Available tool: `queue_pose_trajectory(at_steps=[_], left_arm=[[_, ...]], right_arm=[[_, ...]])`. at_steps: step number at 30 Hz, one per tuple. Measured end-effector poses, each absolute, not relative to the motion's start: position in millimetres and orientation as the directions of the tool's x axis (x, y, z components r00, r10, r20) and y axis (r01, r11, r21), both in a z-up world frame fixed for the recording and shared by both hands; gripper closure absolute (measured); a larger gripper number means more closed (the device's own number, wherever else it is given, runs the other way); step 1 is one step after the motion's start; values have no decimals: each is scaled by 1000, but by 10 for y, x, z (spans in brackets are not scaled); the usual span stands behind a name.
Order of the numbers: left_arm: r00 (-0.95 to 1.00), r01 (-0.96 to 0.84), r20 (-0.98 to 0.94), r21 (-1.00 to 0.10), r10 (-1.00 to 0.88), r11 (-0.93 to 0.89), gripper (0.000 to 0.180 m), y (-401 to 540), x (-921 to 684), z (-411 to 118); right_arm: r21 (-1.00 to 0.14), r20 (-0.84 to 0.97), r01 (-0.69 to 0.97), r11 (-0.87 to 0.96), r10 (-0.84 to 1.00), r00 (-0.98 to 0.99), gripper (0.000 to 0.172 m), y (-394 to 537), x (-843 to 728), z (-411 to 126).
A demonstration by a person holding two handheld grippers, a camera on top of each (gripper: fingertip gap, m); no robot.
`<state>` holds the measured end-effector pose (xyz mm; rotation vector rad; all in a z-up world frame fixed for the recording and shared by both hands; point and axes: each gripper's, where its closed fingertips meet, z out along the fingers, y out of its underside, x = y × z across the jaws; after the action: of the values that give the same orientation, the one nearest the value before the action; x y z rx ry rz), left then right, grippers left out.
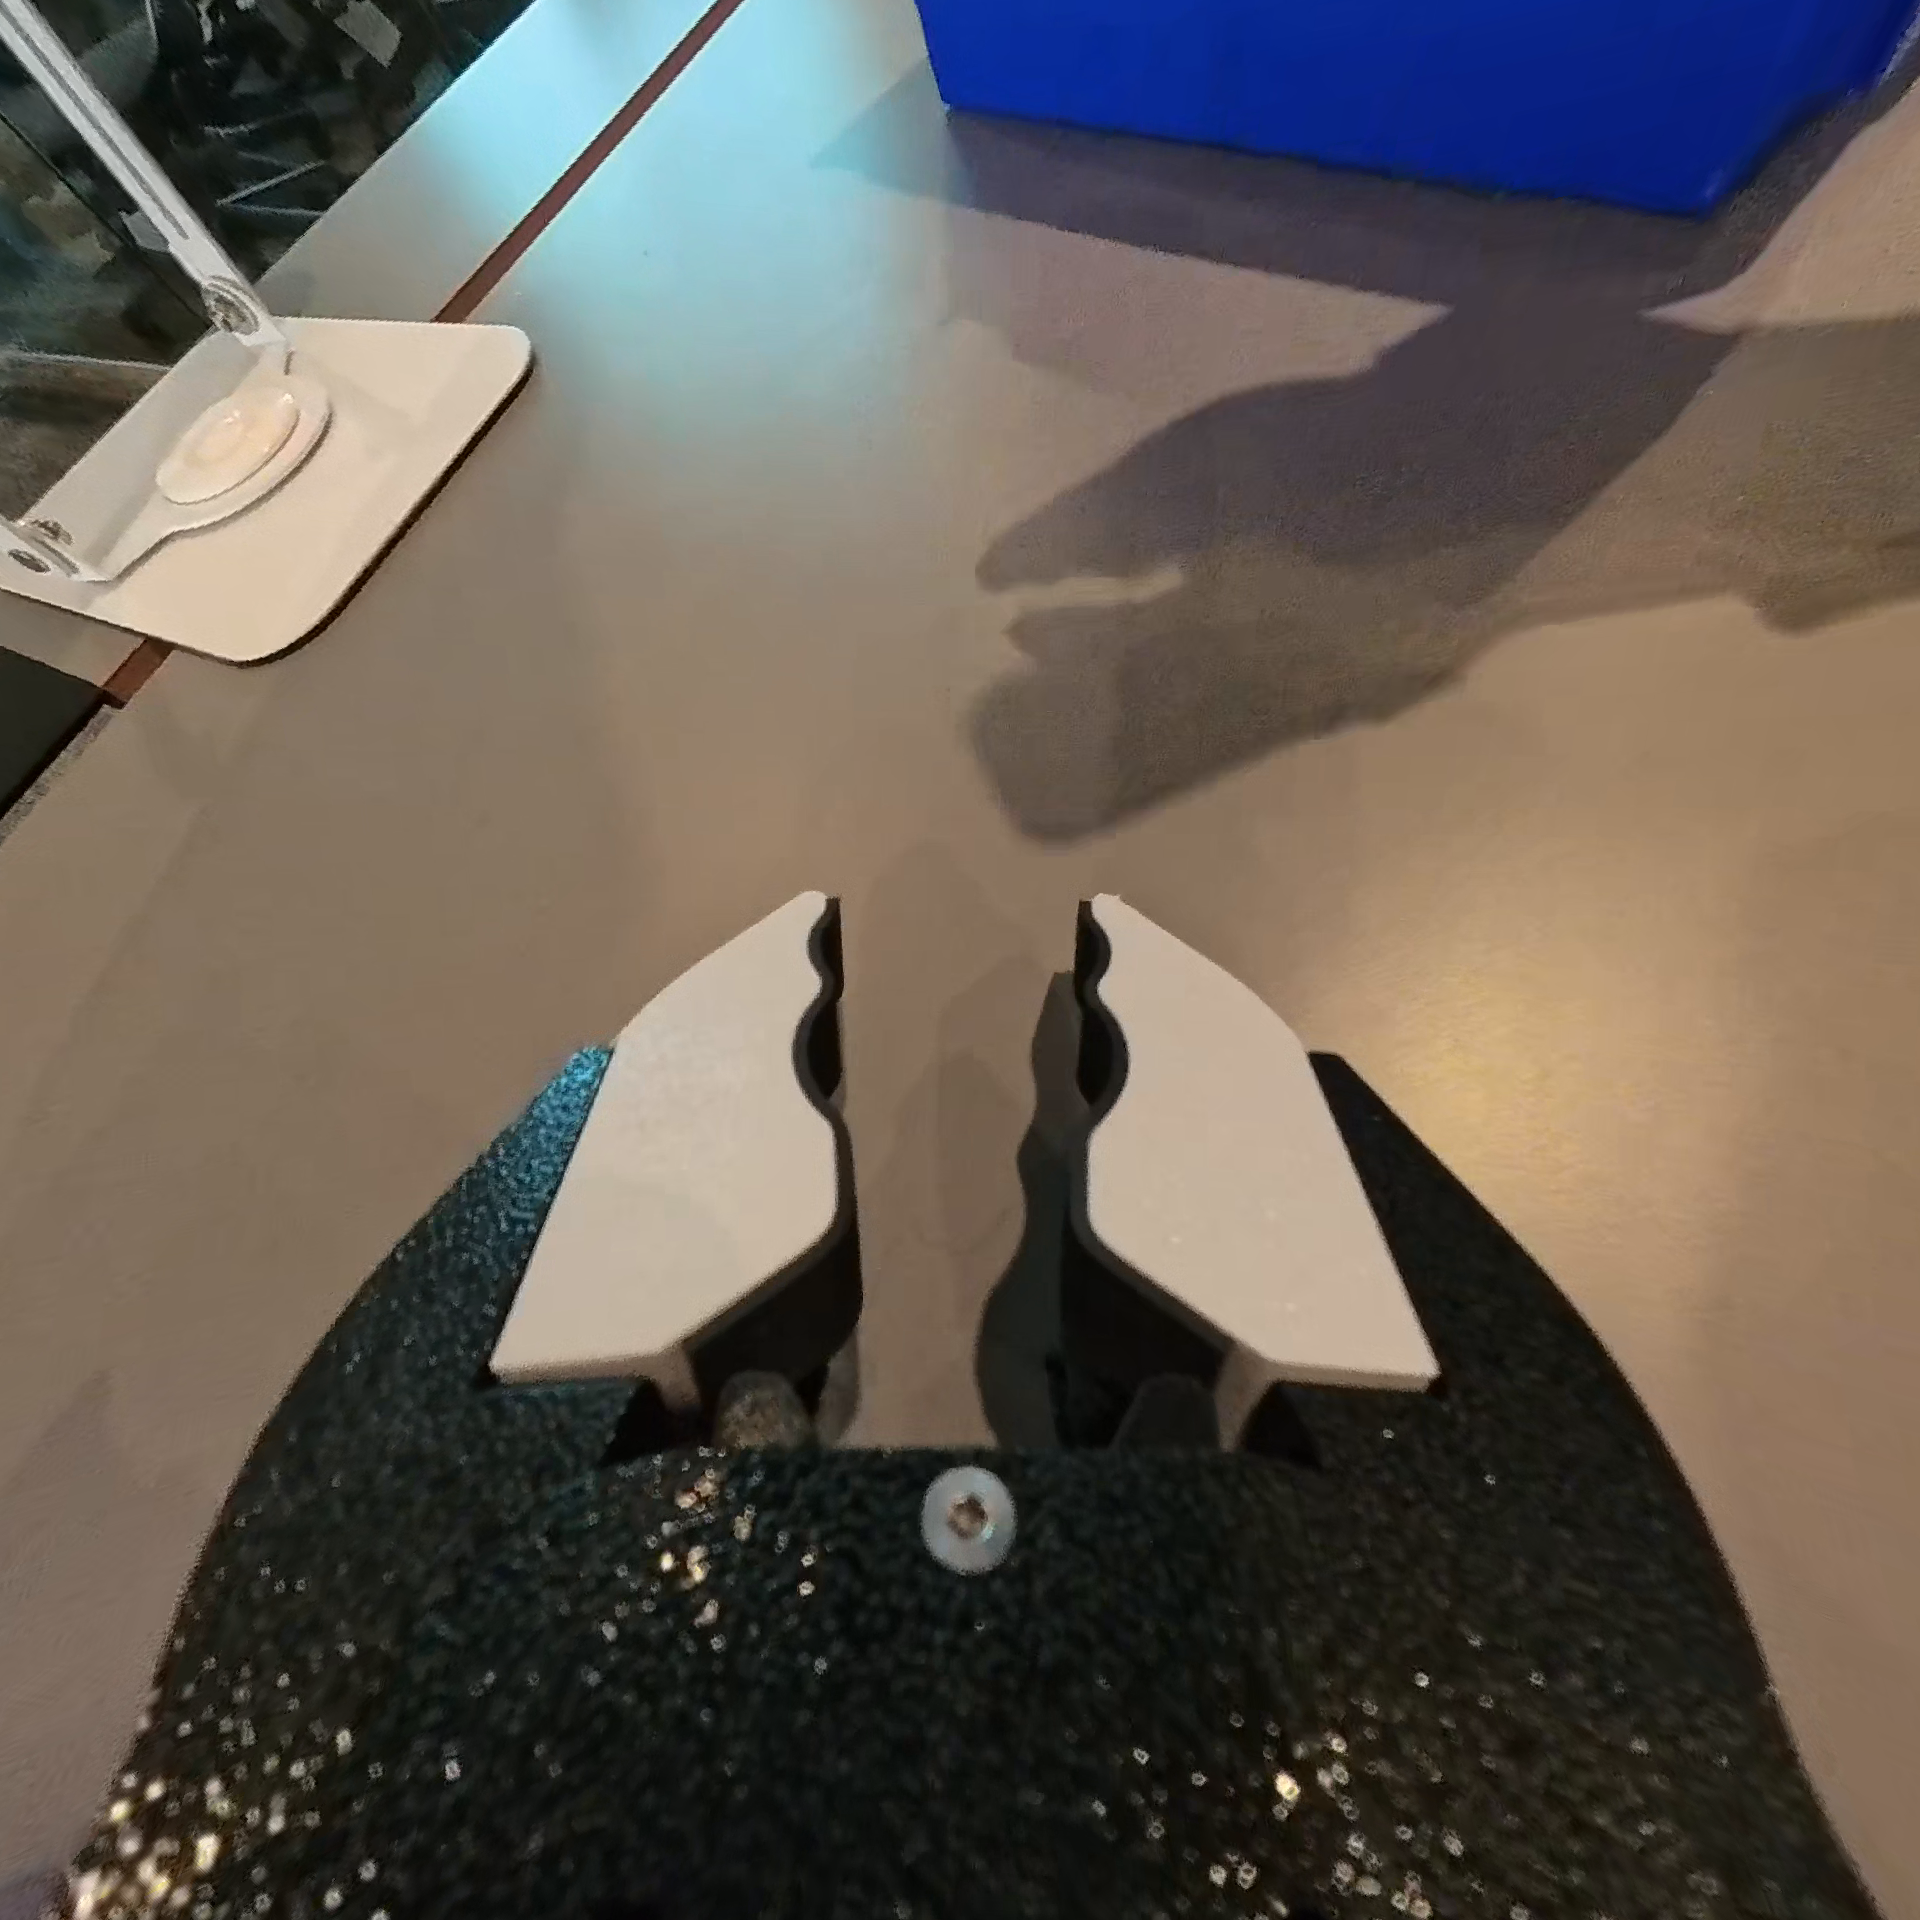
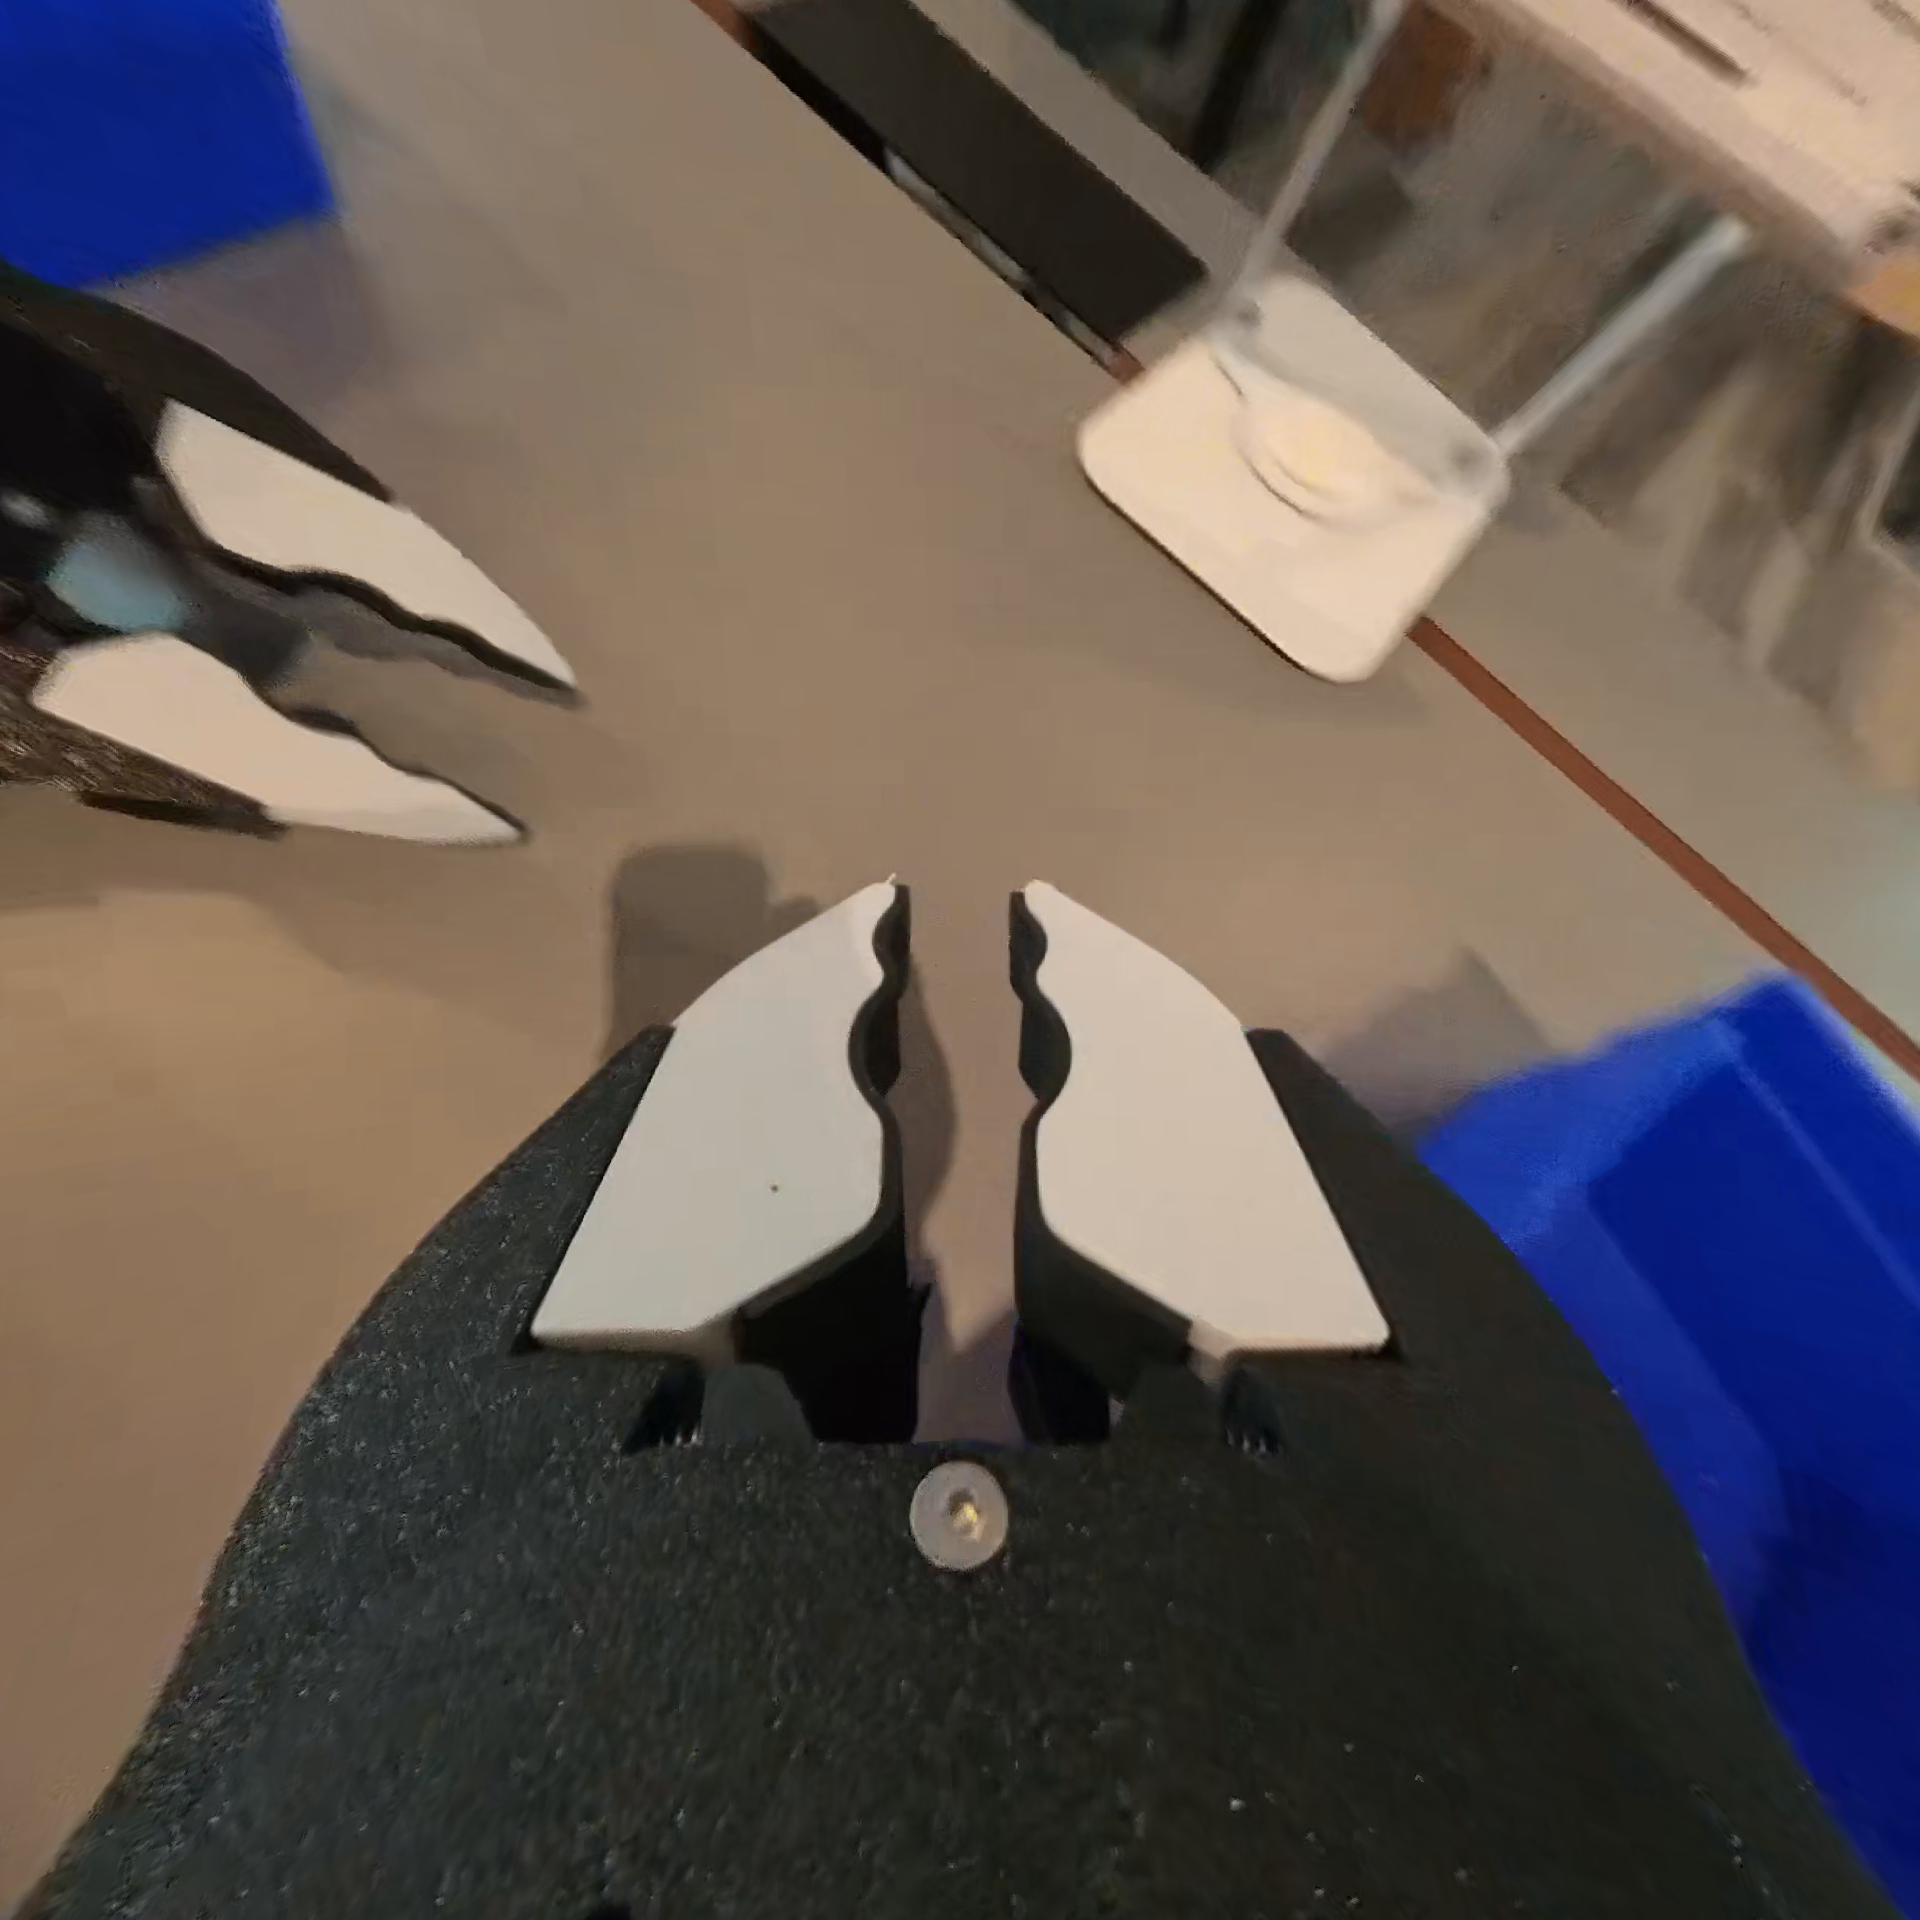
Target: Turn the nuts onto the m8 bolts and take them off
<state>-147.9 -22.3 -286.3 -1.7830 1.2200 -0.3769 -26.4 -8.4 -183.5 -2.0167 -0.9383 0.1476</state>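
Our right gripper [image 2: 958, 894] hovers released over the bare desk [image 2: 831, 520]; our left gripper [image 2: 540, 758], at nine o'clock, gapes empty too.

You are at a workbench in what looks like a lab or workshop: a plain grey-brown tabletop [image 1: 623, 727], blue plastic bins [image 1: 1351, 94] at its far side, a white lamp base [image 1: 312, 488] at the far-left edge, and glass partitions [image 2: 1558, 208] beyond.
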Motion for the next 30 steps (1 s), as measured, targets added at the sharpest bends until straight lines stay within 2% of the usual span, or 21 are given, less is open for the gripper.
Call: queue_pose_trajectory(at_steps=[3, 7, 9, 13, 17, 20, 22, 25, 30], left_arm=[[482, -556, -228, -826, -846, -94, 139, -203, -1509, -2810], [512, -553, -295, -832, -807, -47, 147, -192, -1616, -2576], [552, -564, -373, -826, -746, -5, 148, -248, -1731, -2287], [644, -442, -325, -897, -693, 11, 152, -632, -1992, -1718], [789, -437, -300, -888, -536, -146, 154, -723, -2849, -1521], [941, -278, -167, -879, -296, -387, 153, -723, -3778, -1578], [990, -101, -30, -843, -141, -528, 152, -739, -4295, -1768], [979, 156, 202, -698, 17, -699, 149, -739, -4719, -2206], [958, 275, 212, -493, 192, -825, 149, -760, -5041, -2741]], right_arm=[[-856, 190, 457, -241, 676, 712, 150, 13, -669, -2142], [-893, 249, 433, -125, 664, 705, 150, 48, -897, -2427], [-882, 292, 464, -79, 680, 672, 152, -15, -964, -2458], [-904, 294, 426, -27, 684, 668, 155, -34, -995, -2395], [-922, 253, 385, -37, 694, 674, 155, -44, -991, -2367], [-926, 246, 376, -34, 701, 669, 155, -64, -1009, -2346], [-924, 252, 381, -30, 702, 666, 155, -70, -1017, -2347], [-923, 248, 384, -35, 708, 661, 154, -79, -1026, -2359], [-925, 244, 378, -32, 713, 658, 155, -98, -1032, -2340]])
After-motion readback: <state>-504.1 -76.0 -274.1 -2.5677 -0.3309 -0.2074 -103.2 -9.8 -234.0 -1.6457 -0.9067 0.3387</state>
